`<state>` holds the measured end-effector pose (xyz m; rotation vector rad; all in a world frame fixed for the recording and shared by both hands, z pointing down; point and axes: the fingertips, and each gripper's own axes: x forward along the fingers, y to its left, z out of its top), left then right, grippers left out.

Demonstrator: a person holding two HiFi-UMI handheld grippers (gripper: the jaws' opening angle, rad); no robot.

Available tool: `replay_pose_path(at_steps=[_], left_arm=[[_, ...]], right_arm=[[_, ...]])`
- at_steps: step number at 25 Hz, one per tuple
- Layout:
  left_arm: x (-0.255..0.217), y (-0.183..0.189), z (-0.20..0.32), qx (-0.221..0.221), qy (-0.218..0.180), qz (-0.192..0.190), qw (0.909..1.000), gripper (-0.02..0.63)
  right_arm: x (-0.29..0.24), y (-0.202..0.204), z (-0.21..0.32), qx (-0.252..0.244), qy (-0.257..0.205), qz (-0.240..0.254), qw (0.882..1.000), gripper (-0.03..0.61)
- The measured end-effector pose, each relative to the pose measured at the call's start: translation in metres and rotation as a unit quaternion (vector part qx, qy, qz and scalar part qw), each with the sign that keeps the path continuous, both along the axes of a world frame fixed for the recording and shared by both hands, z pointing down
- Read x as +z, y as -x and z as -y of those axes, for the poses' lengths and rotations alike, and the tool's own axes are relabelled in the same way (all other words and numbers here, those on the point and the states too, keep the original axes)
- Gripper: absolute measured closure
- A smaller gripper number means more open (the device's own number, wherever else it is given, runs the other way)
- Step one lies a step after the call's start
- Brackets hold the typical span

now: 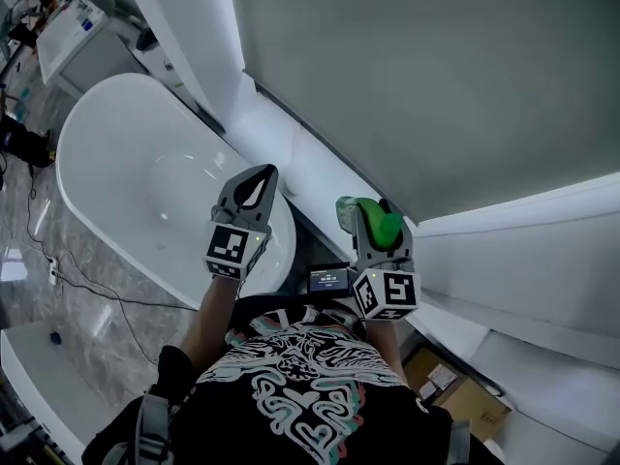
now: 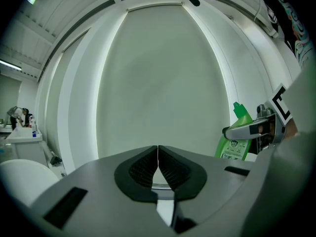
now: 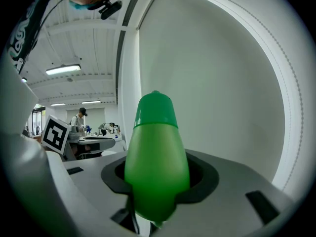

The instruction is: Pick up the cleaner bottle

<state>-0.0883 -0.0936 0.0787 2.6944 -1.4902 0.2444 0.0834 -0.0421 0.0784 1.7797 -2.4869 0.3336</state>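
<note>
The green cleaner bottle [image 3: 156, 157] fills the middle of the right gripper view, cap pointing up, clamped between the jaws of my right gripper [image 3: 157, 191]. From the head view the bottle [image 1: 380, 223] sticks out of the right gripper [image 1: 373, 229], held up in front of the grey wall. The left gripper view catches the same bottle [image 2: 235, 138] at its right edge with its printed label showing. My left gripper [image 1: 254, 188] is raised beside the right one, over the bathtub's end. Its jaws meet with nothing between them [image 2: 158, 163].
A white freestanding bathtub [image 1: 126, 187] lies at the left below the grippers. A white ledge [image 1: 291, 153] runs along the grey wall panel. Cables trail over the marble floor [image 1: 58, 269]. A small screen device [image 1: 329, 280] and cardboard boxes [image 1: 455, 387] sit near the person's body.
</note>
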Motion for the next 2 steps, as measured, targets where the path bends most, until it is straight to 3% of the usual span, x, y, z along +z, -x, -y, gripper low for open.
replay_pose_path(at_steps=[2], left_arm=[[0.0009,0.0021,-0.0010,-0.001,0.002,0.001,1.0000,0.595]], right_arm=[[0.0000,0.0038,-0.0002,-0.003,0.001,0.001,1.000,0.371]])
